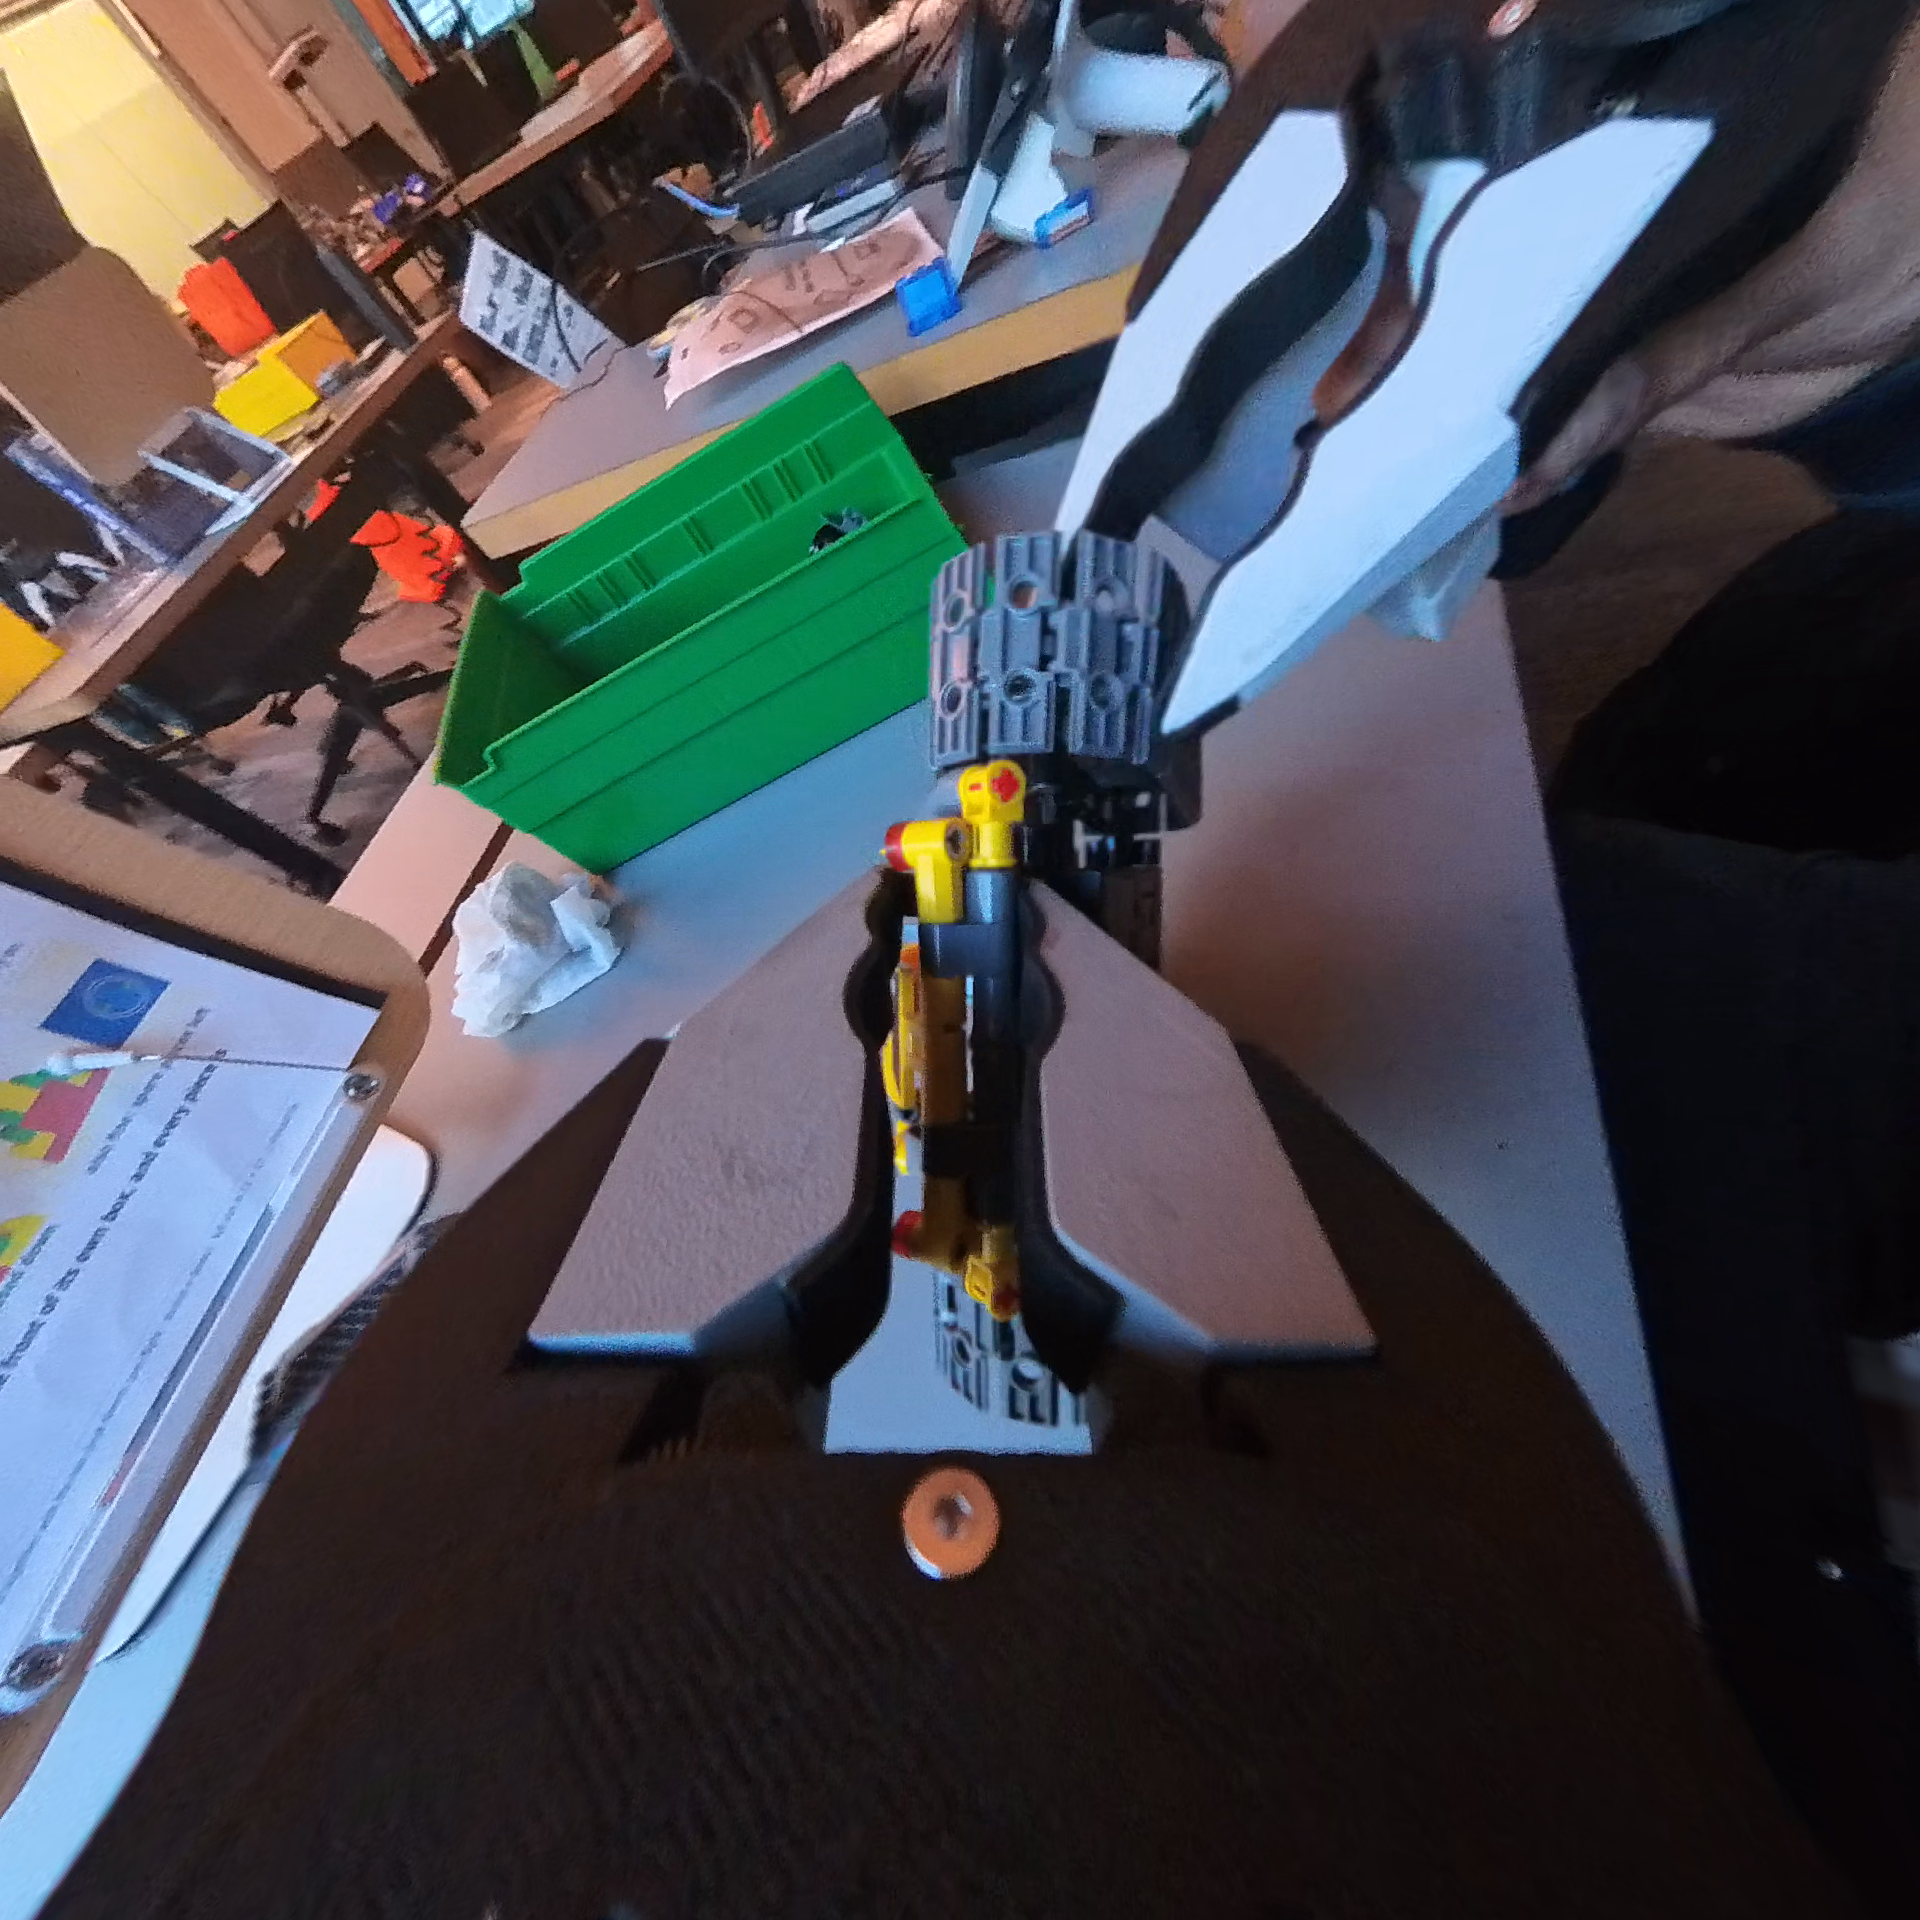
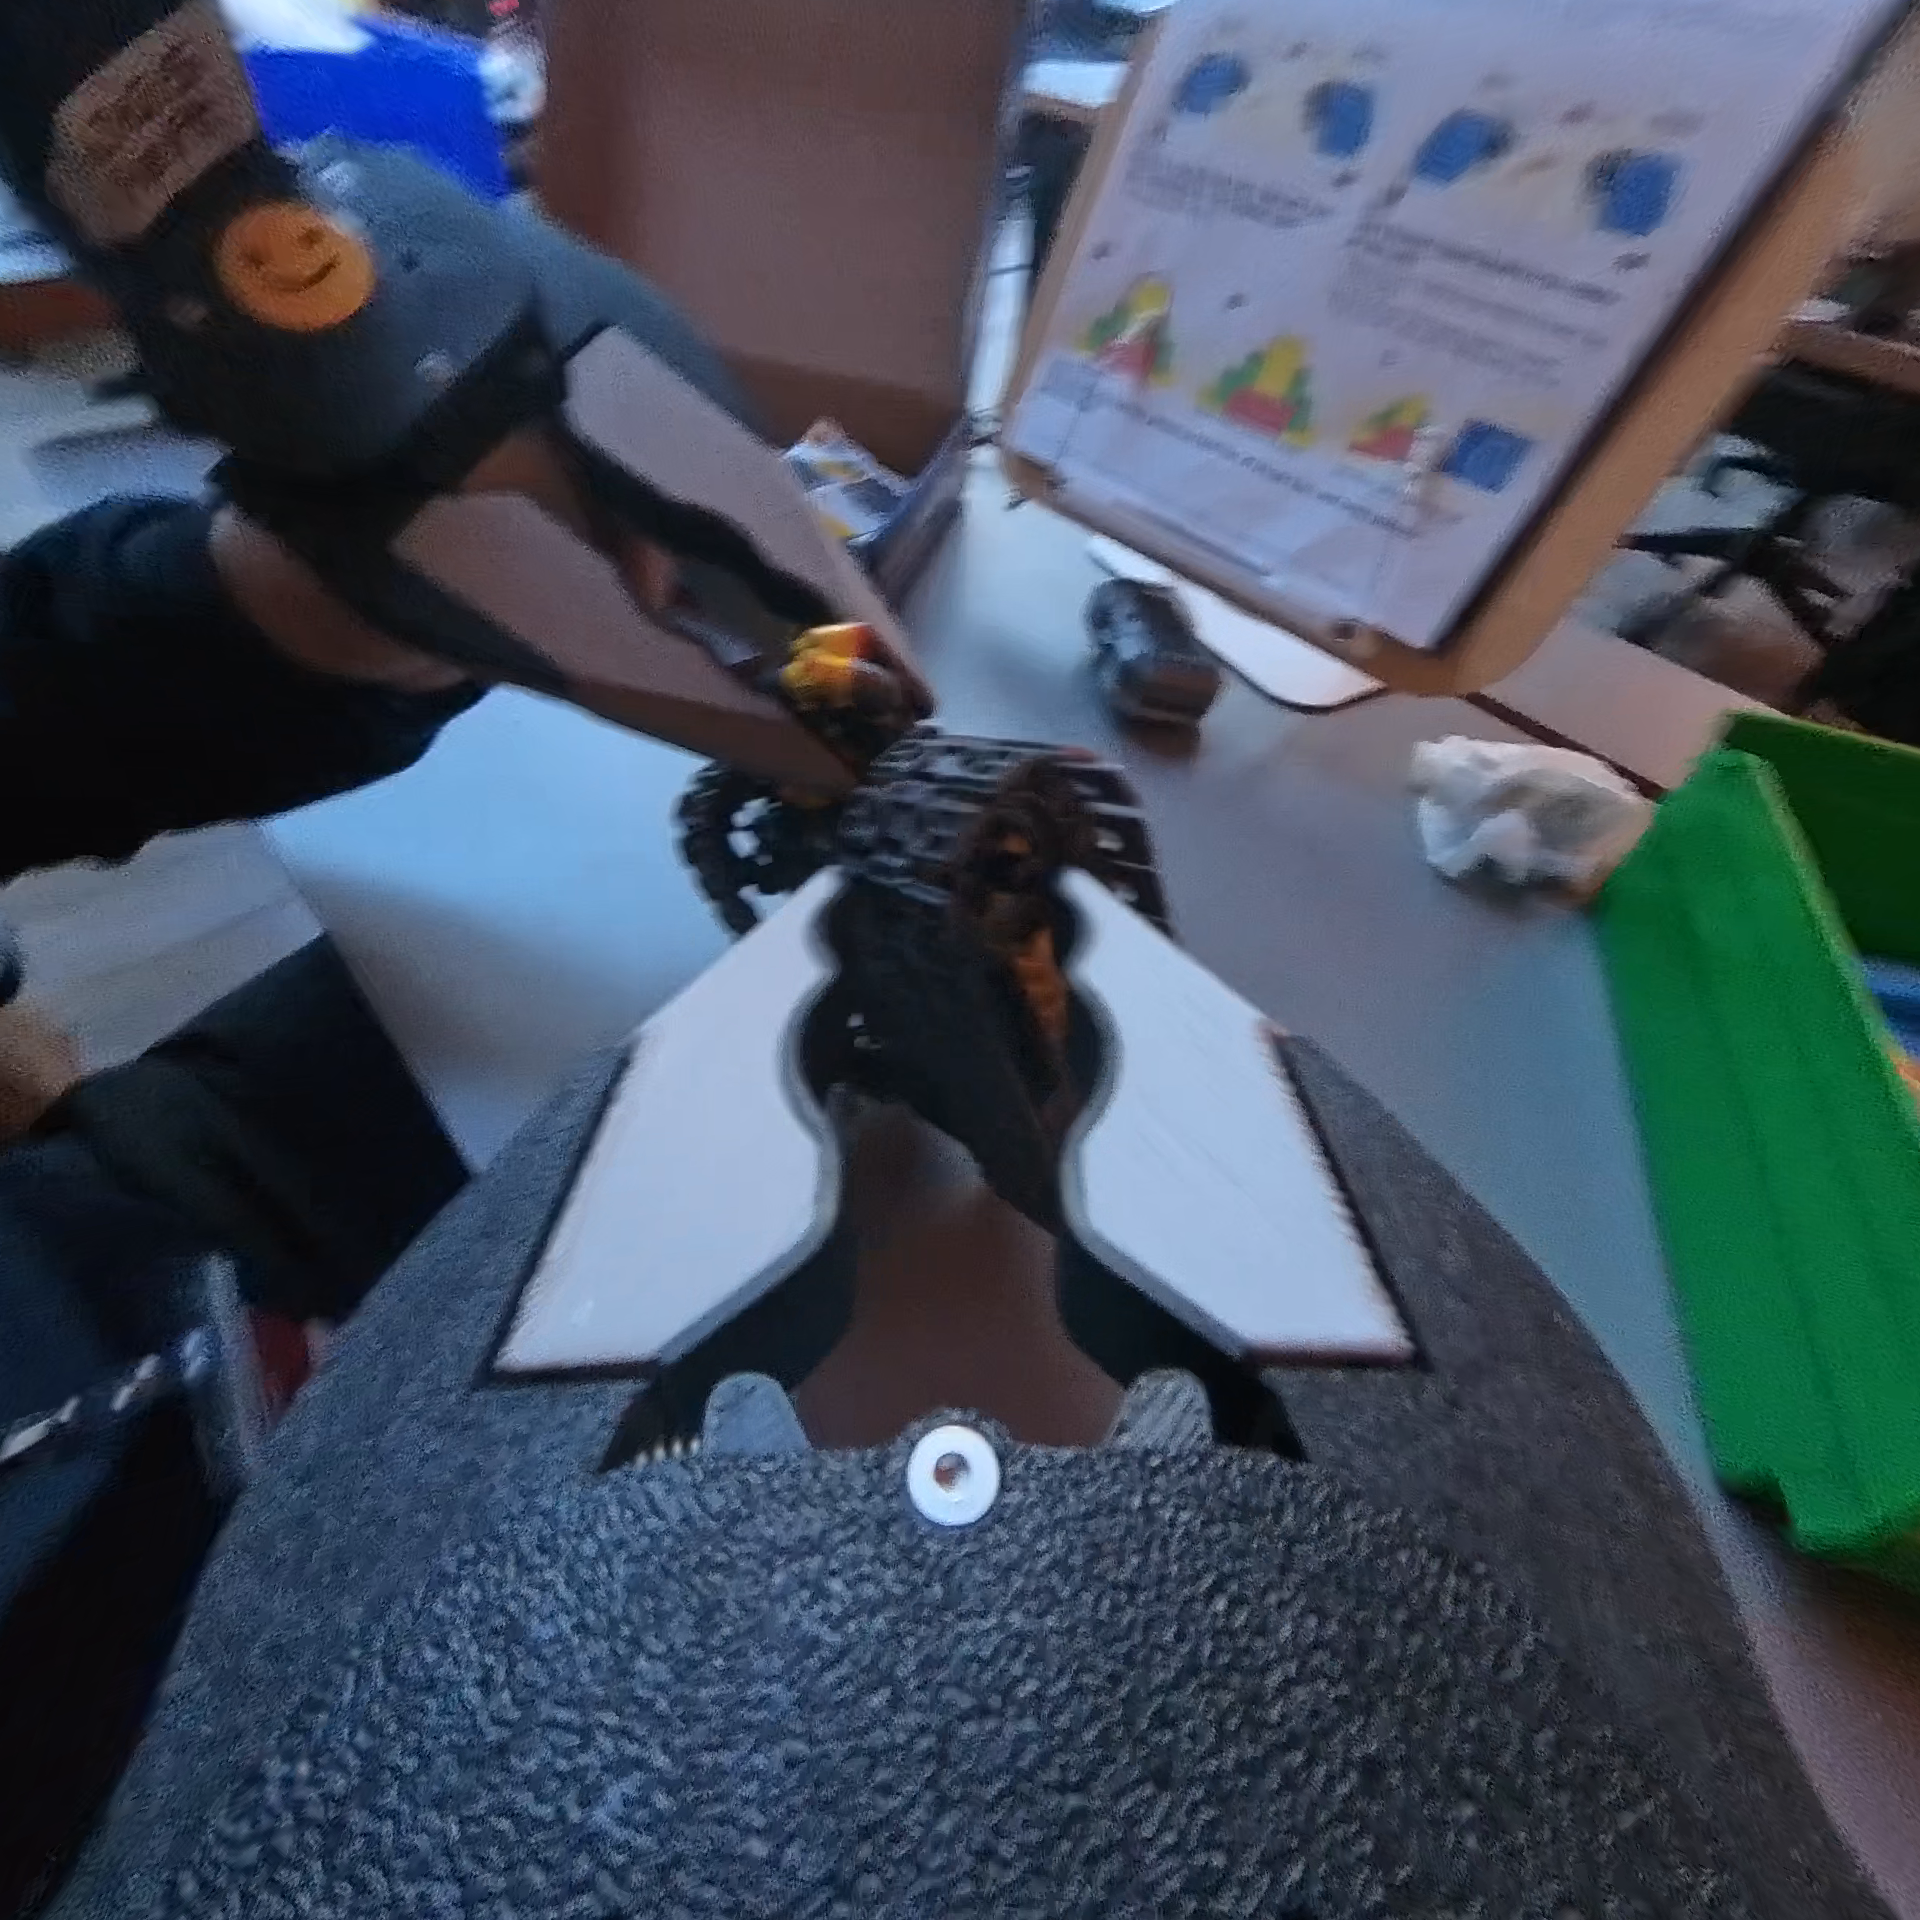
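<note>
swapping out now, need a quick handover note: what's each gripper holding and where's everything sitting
Left gripper: shut on the yellow and dark grey arm of the brick model.
Right gripper: shut on the model's other end, by its grey tracked part. Both hold the one model above the table.
Green bin: open, on the table beyond the model; contents unclear.
Crumpled white tissue: between bin and picture board.
Done or left: the pictures do not show; the model is together and in both grippers.

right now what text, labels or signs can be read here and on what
Sheet on the wooden board: printed lines, not repeated here; blue flag emblem.
Brown tag on the left gripper: blurred.
Orange disc: smiley face.
Papers on far desk: too small.
Brick model: none.
</note>
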`<state>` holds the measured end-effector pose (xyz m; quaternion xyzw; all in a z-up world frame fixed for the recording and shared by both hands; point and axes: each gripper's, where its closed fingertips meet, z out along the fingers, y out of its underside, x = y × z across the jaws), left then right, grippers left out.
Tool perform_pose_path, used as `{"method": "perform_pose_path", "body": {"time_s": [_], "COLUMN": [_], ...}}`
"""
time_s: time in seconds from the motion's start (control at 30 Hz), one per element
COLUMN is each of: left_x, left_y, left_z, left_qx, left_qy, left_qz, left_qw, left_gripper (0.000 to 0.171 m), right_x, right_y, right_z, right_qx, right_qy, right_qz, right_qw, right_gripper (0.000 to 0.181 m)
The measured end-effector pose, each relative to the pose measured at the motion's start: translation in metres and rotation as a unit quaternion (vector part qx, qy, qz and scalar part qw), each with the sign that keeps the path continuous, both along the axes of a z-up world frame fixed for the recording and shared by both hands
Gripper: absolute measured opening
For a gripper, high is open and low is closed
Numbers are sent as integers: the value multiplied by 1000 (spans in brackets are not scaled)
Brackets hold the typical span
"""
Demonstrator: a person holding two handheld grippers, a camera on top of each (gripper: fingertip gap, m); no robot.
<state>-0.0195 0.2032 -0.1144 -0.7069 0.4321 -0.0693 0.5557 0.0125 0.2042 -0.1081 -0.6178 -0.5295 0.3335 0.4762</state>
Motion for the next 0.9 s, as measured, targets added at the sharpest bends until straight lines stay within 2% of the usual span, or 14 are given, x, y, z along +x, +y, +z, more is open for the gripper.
{"method": "perform_pose_path", "body": {"time_s": [0.1,0.23,0.27,0.33,0.4,0.57,0.7,0.77,0.9], "left_x": [-7,-11,-14,-10,-11,-8,-11,-16,-13], "left_y": [2,2,3,2,2,-2,2,4,-4], "left_z": [0,0,0,1,1,1,1,0,0], "left_qx": [1,-11,-5,-4,0,18,21,5,-17], "left_qy": [13,-35,-32,-44,-45,-41,-49,-74,-93], "left_qz": [26,34,45,42,45,36,58,58,7], "left_qw": [1000,999,998,998,998,998,997,996,995], "left_gripper": [16,16,17,17,16,16,16,16,16], "right_x": [1,9,13,16,19,20,20,16,4], "right_y": [1,6,8,9,7,15,27,21,-8], "right_z": [3,11,13,12,12,19,19,17,12], "right_qx": [22,-65,-94,-164,-191,-200,-217,-212,-145], "right_qy": [-10,80,112,172,212,242,268,259,160], "right_qz": [8,17,21,43,52,32,14,27,80], "right_qw": [1000,995,989,970,957,949,939,942,973], "right_gripper": [30,29,14,13,5,3,4,4,8]}}
